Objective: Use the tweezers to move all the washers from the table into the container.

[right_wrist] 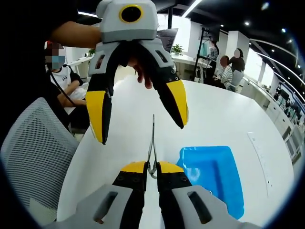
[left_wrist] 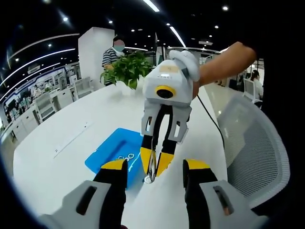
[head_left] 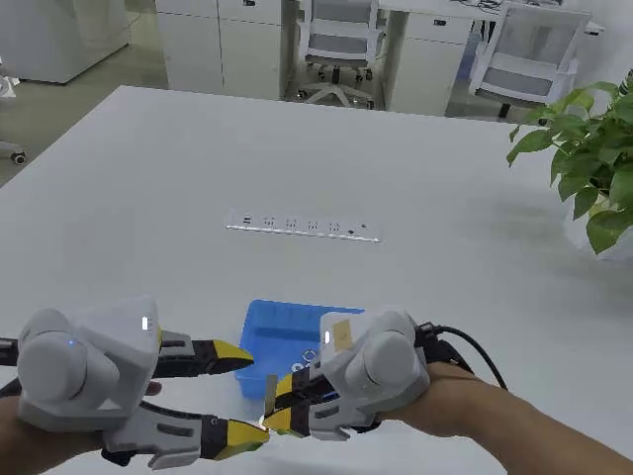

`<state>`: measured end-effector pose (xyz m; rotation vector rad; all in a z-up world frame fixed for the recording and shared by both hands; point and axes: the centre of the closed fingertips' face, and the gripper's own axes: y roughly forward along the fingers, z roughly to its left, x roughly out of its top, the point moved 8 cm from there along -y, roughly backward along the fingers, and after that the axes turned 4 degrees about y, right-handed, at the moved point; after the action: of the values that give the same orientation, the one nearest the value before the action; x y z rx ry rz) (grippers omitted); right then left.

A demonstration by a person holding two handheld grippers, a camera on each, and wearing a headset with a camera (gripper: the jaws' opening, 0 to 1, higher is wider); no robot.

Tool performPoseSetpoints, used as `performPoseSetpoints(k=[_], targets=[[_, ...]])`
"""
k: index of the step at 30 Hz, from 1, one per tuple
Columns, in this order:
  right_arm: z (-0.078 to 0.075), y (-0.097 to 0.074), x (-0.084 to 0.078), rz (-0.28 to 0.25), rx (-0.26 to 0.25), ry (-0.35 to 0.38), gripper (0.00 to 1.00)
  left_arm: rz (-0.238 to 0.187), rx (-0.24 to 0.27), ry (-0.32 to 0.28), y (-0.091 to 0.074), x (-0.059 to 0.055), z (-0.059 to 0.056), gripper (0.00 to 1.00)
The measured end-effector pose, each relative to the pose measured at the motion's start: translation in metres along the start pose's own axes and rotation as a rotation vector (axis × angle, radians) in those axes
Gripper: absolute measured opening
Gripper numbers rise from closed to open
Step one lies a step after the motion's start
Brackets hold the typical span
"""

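My right gripper [head_left: 274, 410] [right_wrist: 152, 168] is shut on thin metal tweezers [right_wrist: 152, 138] [left_wrist: 151, 166], which point forward and down toward the white table [head_left: 297, 158]. My left gripper [head_left: 240, 394] [left_wrist: 155, 167] stands open, its yellow-tipped jaws on either side of the tweezers' tip without touching them. The blue container [head_left: 282, 322] [left_wrist: 112, 149] [right_wrist: 209, 171] lies just beyond both grippers, beside the tweezers. A few small metal washers [head_left: 305, 358] [left_wrist: 126, 156] lie inside it. Whether the tweezers' tip holds anything is too small to tell.
A white power strip [head_left: 302, 227] is set into the table's middle. A potted plant [head_left: 593, 158] stands at the right edge. Office chairs [head_left: 341, 45] line the far side. A mesh chair [left_wrist: 257, 143] sits close behind the near edge. People stand in the background.
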<state>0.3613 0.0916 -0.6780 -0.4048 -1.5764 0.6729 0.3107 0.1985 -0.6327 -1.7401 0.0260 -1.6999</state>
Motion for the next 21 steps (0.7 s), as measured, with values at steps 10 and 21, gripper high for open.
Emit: performPoseSetpoints(k=[10, 21], targets=[[-0.008, -0.016, 0.012, -0.011, -0.018, 0.005, 0.09, -0.001, 0.026, -0.067, -0.002, -0.003, -0.003, 0.79], [-0.023, -0.030, 0.021, -0.027, -0.050, 0.009, 0.09, -0.018, 0.069, -0.097, -0.008, -0.004, -0.006, 0.96]])
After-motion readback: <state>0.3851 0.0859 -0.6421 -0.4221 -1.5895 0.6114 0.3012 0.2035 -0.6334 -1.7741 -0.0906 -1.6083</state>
